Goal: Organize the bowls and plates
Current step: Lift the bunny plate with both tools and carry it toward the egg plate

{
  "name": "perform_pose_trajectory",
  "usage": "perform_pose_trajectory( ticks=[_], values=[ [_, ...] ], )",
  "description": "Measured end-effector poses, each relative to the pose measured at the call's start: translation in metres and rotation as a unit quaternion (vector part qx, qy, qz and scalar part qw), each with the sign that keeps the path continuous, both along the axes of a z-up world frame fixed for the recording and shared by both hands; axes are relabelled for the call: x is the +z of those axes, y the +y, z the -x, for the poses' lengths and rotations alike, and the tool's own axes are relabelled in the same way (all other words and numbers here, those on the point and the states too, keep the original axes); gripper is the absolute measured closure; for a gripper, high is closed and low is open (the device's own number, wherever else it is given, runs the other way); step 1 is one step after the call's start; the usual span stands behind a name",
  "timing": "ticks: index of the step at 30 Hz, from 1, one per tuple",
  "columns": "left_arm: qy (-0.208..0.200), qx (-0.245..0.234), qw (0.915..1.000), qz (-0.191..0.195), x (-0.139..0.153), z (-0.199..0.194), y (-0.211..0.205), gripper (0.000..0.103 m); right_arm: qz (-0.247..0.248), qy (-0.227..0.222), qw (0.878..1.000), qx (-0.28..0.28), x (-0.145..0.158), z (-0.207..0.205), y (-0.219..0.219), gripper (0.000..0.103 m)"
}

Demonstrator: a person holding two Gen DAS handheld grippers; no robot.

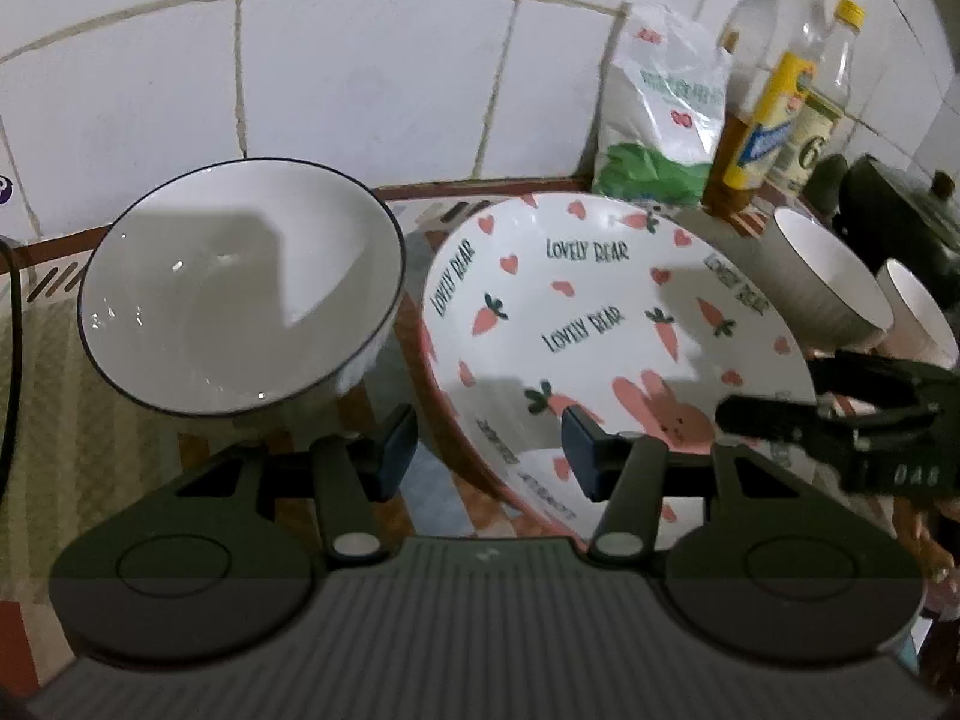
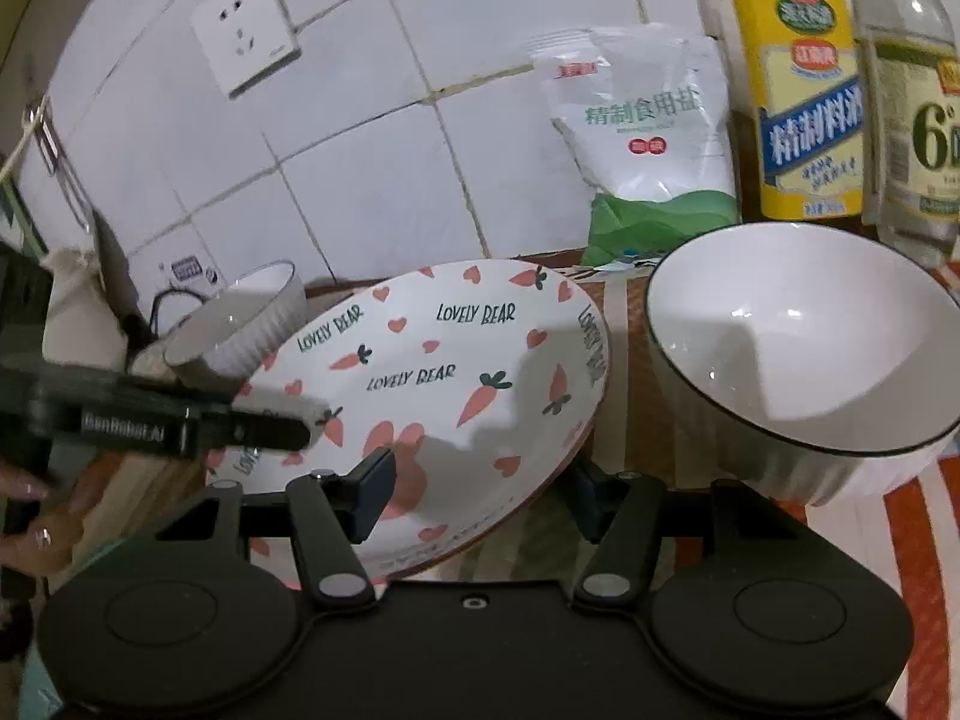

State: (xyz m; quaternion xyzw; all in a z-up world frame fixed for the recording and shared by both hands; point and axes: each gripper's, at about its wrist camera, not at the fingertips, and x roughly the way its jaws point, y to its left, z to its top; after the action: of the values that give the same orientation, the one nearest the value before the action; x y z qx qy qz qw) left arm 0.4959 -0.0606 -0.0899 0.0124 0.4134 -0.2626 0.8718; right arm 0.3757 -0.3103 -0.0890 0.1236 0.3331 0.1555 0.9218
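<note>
A white plate [image 1: 600, 324] printed with carrots, hearts and "LOVELY BEAR" lies in the middle of the counter. My left gripper [image 1: 489, 453] is open and straddles its near left rim, one finger outside the plate and one over it. My right gripper [image 2: 480, 495] is open astride the opposite rim of the plate [image 2: 450, 372]. No pad presses on the rim in either view. A white bowl with a dark rim [image 1: 240, 294] stands left of the plate. A second such bowl [image 2: 798, 348] stands to its right. My right gripper [image 1: 774, 396] also shows in the left wrist view.
A salt bag [image 2: 648, 138] and bottles [image 2: 798, 102] stand against the tiled wall behind the plate. A wall socket [image 2: 246, 36] is up on the left. A dark pot [image 1: 900, 210] and another white cup [image 1: 918, 312] are at far right. A hand [image 2: 36, 510] holds the left gripper.
</note>
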Motion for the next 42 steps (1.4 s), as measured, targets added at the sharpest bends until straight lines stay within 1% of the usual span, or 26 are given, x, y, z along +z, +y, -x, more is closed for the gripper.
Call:
perform_pose_trajectory(
  ticks=[4,6,7,8,9,10,11,12,14,16,18,21,30,37,40,42],
  values=[
    [0.007,-0.001,0.9999,-0.009,0.001,-0.005,-0.004,0.050,0.032,0.002,0.999,-0.003,0.002,-0.002,0.009,0.038],
    [0.004,-0.003,0.9999,-0.016,0.000,-0.005,-0.007,0.050,0.035,0.000,0.999,-0.010,0.002,-0.001,0.012,0.036],
    [0.004,0.001,0.9999,-0.015,0.000,-0.005,-0.007,0.051,0.042,-0.001,0.999,-0.013,0.002,0.000,0.013,0.037],
    [0.004,0.005,0.9999,-0.013,0.000,-0.005,-0.006,0.053,0.059,-0.004,0.998,-0.022,0.002,0.001,0.015,0.046],
    [0.002,0.013,0.9998,-0.016,0.000,-0.005,-0.007,0.058,0.061,-0.006,0.998,-0.028,0.003,0.002,0.015,0.051],
    [-0.004,0.017,0.9996,-0.024,0.000,-0.004,-0.008,0.066,0.054,-0.003,0.998,-0.036,0.003,0.002,0.011,0.055],
    [-0.007,0.012,0.9997,-0.019,0.000,-0.003,-0.008,0.074,0.047,0.000,0.998,-0.042,0.004,0.002,0.006,0.064],
    [-0.005,0.018,0.9997,-0.016,0.000,-0.004,-0.008,0.074,0.037,0.003,0.998,-0.045,0.004,0.001,0.002,0.071],
    [-0.010,0.021,0.9995,-0.023,0.000,-0.003,-0.010,0.074,0.021,0.009,0.998,-0.051,0.004,0.001,-0.004,0.074],
    [-0.020,0.024,0.9991,-0.030,0.000,0.000,-0.013,0.074,0.027,0.010,0.998,-0.057,0.005,0.002,-0.001,0.074],
    [-0.021,0.029,0.9989,-0.031,0.000,0.000,-0.014,0.074,0.031,0.010,0.997,-0.064,0.006,0.004,0.001,0.074],
    [-0.024,0.030,0.9988,-0.032,0.003,0.000,-0.013,0.074,0.023,0.016,0.998,-0.065,0.009,0.006,0.000,0.074],
    [-0.040,0.021,0.9983,-0.037,0.022,0.013,-0.016,0.074,0.021,0.014,0.997,-0.070,0.026,0.018,-0.004,0.074],
    [-0.045,0.015,0.9979,-0.043,0.039,0.034,-0.015,0.074,0.015,0.022,0.997,-0.068,0.041,0.033,-0.004,0.074],
    [-0.047,0.009,0.9977,-0.048,0.051,0.047,-0.014,0.074,0.007,0.034,0.997,-0.065,0.046,0.035,-0.006,0.074],
    [-0.051,0.008,0.9975,-0.049,0.060,0.059,-0.012,0.074,0.008,0.031,0.998,-0.062,0.049,0.037,-0.006,0.074]
  ],
)
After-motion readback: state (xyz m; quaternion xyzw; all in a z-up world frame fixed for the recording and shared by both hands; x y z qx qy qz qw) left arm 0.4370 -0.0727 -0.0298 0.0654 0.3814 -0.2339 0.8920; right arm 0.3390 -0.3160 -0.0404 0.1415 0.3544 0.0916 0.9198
